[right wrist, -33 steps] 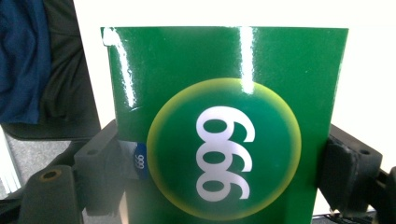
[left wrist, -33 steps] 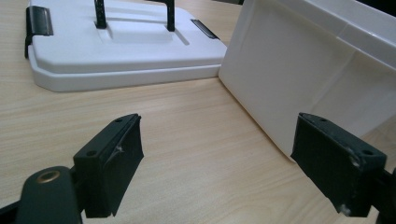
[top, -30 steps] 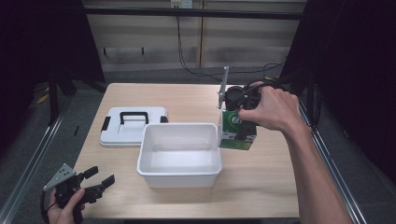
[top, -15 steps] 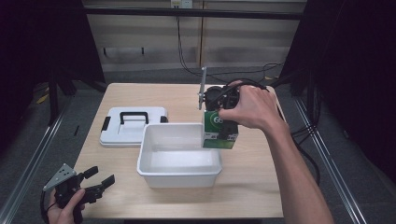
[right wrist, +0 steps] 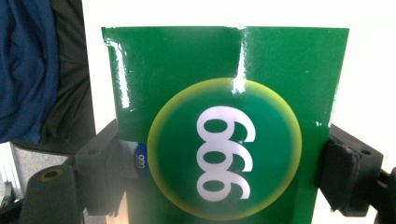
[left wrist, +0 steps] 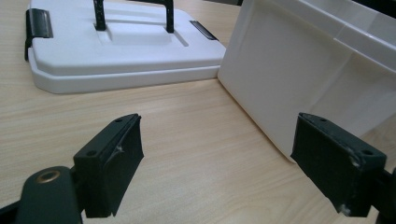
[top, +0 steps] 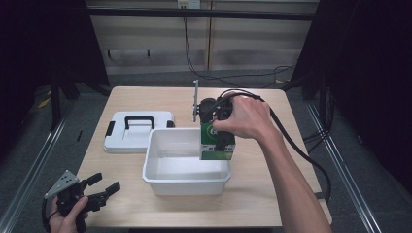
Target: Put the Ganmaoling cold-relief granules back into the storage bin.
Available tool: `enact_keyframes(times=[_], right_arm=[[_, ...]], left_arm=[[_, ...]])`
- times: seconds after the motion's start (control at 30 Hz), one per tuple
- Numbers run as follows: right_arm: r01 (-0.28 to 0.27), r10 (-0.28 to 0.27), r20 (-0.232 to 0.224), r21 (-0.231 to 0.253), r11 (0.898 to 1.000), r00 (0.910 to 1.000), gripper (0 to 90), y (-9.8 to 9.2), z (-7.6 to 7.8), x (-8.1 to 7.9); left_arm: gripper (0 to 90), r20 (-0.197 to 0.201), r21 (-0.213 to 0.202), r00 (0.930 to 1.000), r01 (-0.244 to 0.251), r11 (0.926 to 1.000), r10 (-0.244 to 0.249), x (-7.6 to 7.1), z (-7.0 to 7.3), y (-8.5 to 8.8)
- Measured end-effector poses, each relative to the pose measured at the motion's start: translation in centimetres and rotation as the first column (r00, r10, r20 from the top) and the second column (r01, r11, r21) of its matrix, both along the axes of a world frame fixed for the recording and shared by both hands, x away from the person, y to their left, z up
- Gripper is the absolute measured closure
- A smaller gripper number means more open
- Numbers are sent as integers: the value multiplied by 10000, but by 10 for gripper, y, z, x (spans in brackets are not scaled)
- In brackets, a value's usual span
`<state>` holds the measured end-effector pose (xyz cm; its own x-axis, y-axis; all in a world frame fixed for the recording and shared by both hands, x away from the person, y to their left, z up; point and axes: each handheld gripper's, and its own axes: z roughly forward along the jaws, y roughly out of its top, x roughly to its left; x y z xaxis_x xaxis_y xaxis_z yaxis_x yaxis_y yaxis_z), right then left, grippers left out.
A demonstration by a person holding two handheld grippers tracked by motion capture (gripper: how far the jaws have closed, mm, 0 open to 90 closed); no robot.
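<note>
Dark walls and a pale panelled back wall surround a light wooden table [top: 252, 204] at the centre of the high view. At lower left of that view the left gripper [top: 99, 191] rests in a hand [top: 65, 218] by the table's near corner, its jaws spread apart and empty; in the left gripper view the two black jaws stand wide over bare wood, with nothing between them. Left of centre lies a white lid [top: 138, 131] with a black handle and clips, flat on the table. Just right of it, touching or nearly so, sits an open white tub [top: 187, 182]; the left gripper view shows its wall [left wrist: 289, 79] at right and the lid [left wrist: 116, 51] at upper left. Over the tub's right end, the right gripper [top: 217, 138], in a hand [top: 245, 119], is clamped on a green box [top: 217, 148]. In the right gripper view the box [right wrist: 224, 121] sits squeezed between both jaws, showing a yellow-ringed circle with white figures.
</note>
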<state>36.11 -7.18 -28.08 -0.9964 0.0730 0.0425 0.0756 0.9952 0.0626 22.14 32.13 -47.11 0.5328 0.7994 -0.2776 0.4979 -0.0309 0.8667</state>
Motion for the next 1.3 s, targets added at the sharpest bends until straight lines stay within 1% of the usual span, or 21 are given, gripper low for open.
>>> enact_keyframes(times=[0.13,0.17,0.27,0.33,0.5,0.53,0.57,0.6,0.63,0.67,0.7,0.73,0.83,0.87,0.9,0.97,1.03,1.13,1.2,1.27,1.3], right_arm=[[-142,142,84,-95,9999,9999,161,5,-7,3],[-20,20,-1,-102,9999,10000,160,6,-9,2],[-60,60,10,6,10000,10000,160,8,-12,3],[-86,85,-46,-96,9999,10000,160,10,-13,4],[-111,105,-233,-261,9996,9997,160,13,-25,6],[-127,122,-152,-327,9994,9998,160,14,-30,7],[-185,179,-196,-332,9993,9996,160,14,-32,7],[-185,179,-196,-332,9993,9996,160,14,-32,7],[-141,132,-320,-273,9995,9994,160,14,-35,7],[-114,109,-390,-121,9999,9992,160,13,-42,8],[-90,78,-433,-274,9996,9990,160,13,-44,9],[-90,78,-433,-274,9996,9990,160,13,-44,9],[-61,60,-630,-16,10000,9980,160,12,-56,11],[-61,60,-630,-16,10000,9980,160,12,-56,11],[-98,89,-594,-148,9998,9982,159,12,-60,11],[-3,0,-634,-47,10000,9980,159,12,-64,11],[-5,-4,-614,-141,9999,9981,159,12,-65,12],[54,-53,-595,8,10000,9982,158,11,-73,13],[31,-34,-559,-61,10000,9984,158,11,-76,14],[44,-42,-613,18,10000,9981,158,12,-82,13],[26,-32,-638,-95,10000,9980,158,12,-83,14]], left_arm=[[160,-17,33,10000,17,10000,-17,0,0,-1],[159,1,39,10000,50,10000,-50,0,0,0],[159,-15,40,10000,38,10000,-38,0,0,0],[159,-6,67,10000,55,10000,-55,0,0,0],[159,3,8,10000,36,10000,-36,-1,0,-1],[159,41,50,10000,89,9999,-90,0,1,0],[159,28,4,10000,54,10000,-54,0,0,0],[159,28,4,10000,54,10000,-54,0,0,0],[159,-14,46,10000,68,10000,-68,0,0,0],[160,-9,57,10000,69,10000,-69,0,0,0],[159,23,-3,10000,49,10000,-49,0,0,-1],[160,23,-3,10000,49,10000,-49,0,0,-1],[160,41,53,10000,89,9999,-90,0,1,0],[160,39,52,10000,90,9999,-90,0,1,0],[159,36,59,10000,79,10000,-79,-1,1,0],[160,42,52,9999,92,9999,-92,0,1,0],[160,37,48,10000,92,9999,-92,0,1,0],[160,42,46,9999,109,9999,-109,0,1,0],[159,44,49,9999,119,9999,-120,0,1,0],[159,37,44,10000,85,10000,-85,0,1,1],[159,39,49,10000,85,10000,-85,0,1,1]])
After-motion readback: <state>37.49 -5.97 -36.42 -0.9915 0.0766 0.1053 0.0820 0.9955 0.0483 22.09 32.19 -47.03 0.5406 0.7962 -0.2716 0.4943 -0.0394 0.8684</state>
